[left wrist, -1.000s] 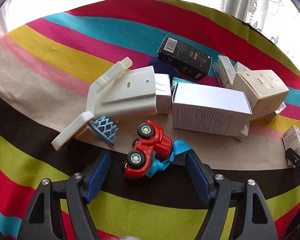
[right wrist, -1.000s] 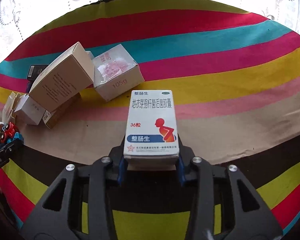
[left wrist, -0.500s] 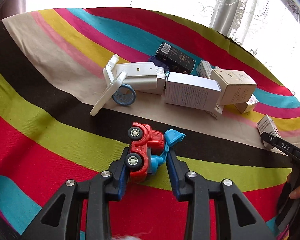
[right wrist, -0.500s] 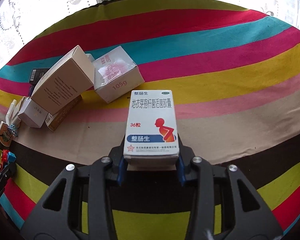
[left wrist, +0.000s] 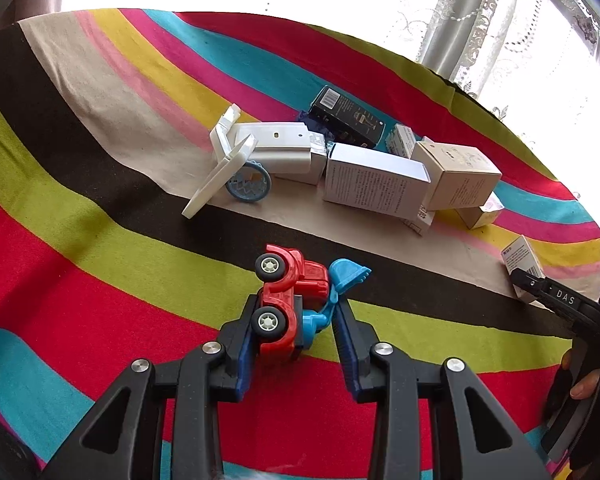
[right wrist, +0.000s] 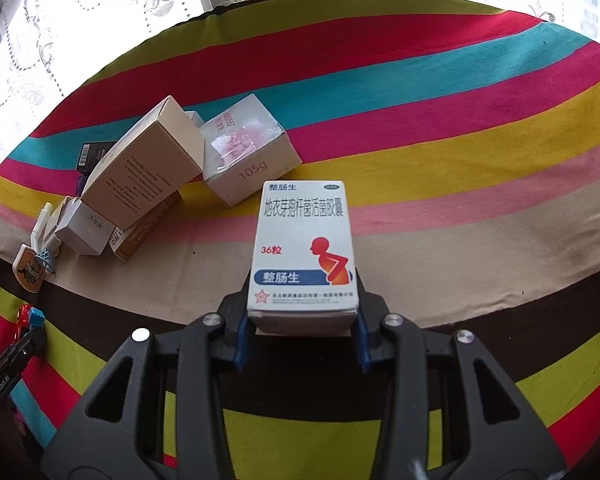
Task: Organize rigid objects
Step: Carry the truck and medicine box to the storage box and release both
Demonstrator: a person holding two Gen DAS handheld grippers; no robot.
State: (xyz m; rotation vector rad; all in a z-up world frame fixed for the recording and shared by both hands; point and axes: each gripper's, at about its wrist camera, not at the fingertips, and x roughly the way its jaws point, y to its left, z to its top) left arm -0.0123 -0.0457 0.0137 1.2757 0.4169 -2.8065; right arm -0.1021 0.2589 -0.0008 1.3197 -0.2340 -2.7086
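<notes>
The left gripper (left wrist: 296, 320) is clenching one red toy truck (left wrist: 290, 300) with a blue scoop, its fingers (left wrist: 244, 344) pressing the sides, above the striped cloth (left wrist: 100, 280) near the desk's front edge. Only the right wrist view is showing the right gripper (right wrist: 302, 330) gripping one white medicine box (right wrist: 304, 248) and a clear-topped box (right wrist: 248, 152); only the left view is revealing the black box (left wrist: 346, 118) fully.

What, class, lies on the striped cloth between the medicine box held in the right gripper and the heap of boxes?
Nothing visible does. The right gripper holds the medicine box, and only bare striped cloth lies between it and the nearest box of the heap, the one marked 105g.
</notes>
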